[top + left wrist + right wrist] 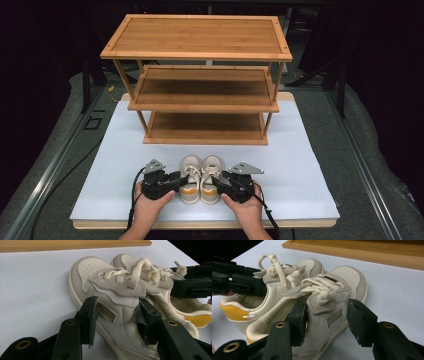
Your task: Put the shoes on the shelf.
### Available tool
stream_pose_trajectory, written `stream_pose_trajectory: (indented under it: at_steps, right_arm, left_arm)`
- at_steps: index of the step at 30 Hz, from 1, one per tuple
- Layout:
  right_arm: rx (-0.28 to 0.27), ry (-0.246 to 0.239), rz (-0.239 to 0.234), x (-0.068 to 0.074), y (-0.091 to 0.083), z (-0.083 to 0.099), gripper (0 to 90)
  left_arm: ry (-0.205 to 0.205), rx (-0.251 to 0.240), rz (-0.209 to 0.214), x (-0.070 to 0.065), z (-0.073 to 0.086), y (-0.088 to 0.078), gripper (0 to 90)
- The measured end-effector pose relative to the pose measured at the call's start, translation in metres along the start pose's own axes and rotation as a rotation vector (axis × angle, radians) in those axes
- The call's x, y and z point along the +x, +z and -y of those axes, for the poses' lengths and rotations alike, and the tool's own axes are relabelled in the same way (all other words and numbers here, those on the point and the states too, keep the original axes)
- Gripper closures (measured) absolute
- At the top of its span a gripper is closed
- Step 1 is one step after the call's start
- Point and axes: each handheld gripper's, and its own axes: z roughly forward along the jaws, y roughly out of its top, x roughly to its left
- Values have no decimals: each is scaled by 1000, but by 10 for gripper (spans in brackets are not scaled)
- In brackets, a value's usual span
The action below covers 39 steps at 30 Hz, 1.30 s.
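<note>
While both of my hands rest at the near edge of the white table top [310, 165], each one holds a black two-jaw gripper pointed inward at a pair of small cream leather sneakers with beige suede trim and yellow heel linings.

On the left, my left gripper [176, 181] straddles the left sneaker [190, 185]. Seen from the left gripper view, its jaws stand on either side of that shoe's side wall; the inner pad [145, 322] lies against the leather at the collar, while the outer one stands off with a sliver of white table showing, so the jaws are apart rather than clamped.

On the right, my right gripper [220, 184] straddles the right sneaker [211, 182]. From the right gripper view, one pad [298, 315] sits inside by the tongue and the other stands clear of the outer wall, so these jaws are apart too.

Both shoes stand side by side on the table, touching, toes pointing away from me.

Farther off stands a three-tier bamboo shoe rack [200, 80].
</note>
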Motion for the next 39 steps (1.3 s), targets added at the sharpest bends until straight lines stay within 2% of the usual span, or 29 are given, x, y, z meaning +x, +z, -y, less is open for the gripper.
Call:
stream_pose_trajectory:
  at_steps: [4, 7, 9, 13, 14, 17, 18, 21, 22, 24, 25, 30, 32, 34, 36, 39]
  right_arm:
    - [-12, -4, 5, 2, -6, 3, 473]
    - [-21, 1, 9, 3, -11, 4, 460]
    - [-26, -1, 7, 5, -14, 6, 457]
    - [-42, 15, -3, 9, -15, 6, 465]
    - [-49, 26, -14, 11, -15, 5, 490]
    - [-55, 30, -9, 13, -14, 6, 515]
    - [-65, 47, 18, 15, -13, 7, 523]
    - [-75, 68, 34, 16, -13, 8, 522]
    - [-85, 93, 58, 16, -10, 8, 509]
    - [-87, 101, 59, 16, -9, 9, 497]
    - [-82, 111, 79, 17, -6, 11, 485]
    - [-80, 136, 94, 17, -2, 14, 507]
    - [-80, 143, 80, 17, -1, 15, 536]
    - [-83, 165, 70, 16, 0, 16, 539]
    - [-84, 171, 74, 17, 0, 16, 535]
    - [-97, 168, 92, 19, 1, 17, 542]
  left_arm:
    - [-4, -22, 2, 1, 2, -6, 505]
    - [5, -23, 18, 1, 3, -9, 544]
    - [9, -32, 20, 1, 5, -14, 539]
    - [-6, -44, 4, 0, 6, -17, 533]
    - [-8, -45, 2, 0, 6, -16, 534]
    - [-16, -46, 0, 0, 6, -15, 531]
    - [-19, -48, -1, 0, 7, -14, 522]
    - [-27, -50, -14, -2, 9, -11, 503]
    - [-31, -53, -21, -3, 10, -10, 502]
    - [-39, -60, -26, -4, 11, -7, 502]
    - [-40, -60, -30, -5, 11, -5, 500]
    - [-55, -73, -56, -7, 13, -1, 499]
    - [-61, -82, -59, -9, 13, 0, 510]
    - [-46, -90, -84, -13, 14, 3, 531]
    - [-51, -93, -86, -13, 15, 3, 530]
    - [-84, -119, -73, -12, 18, 4, 530]
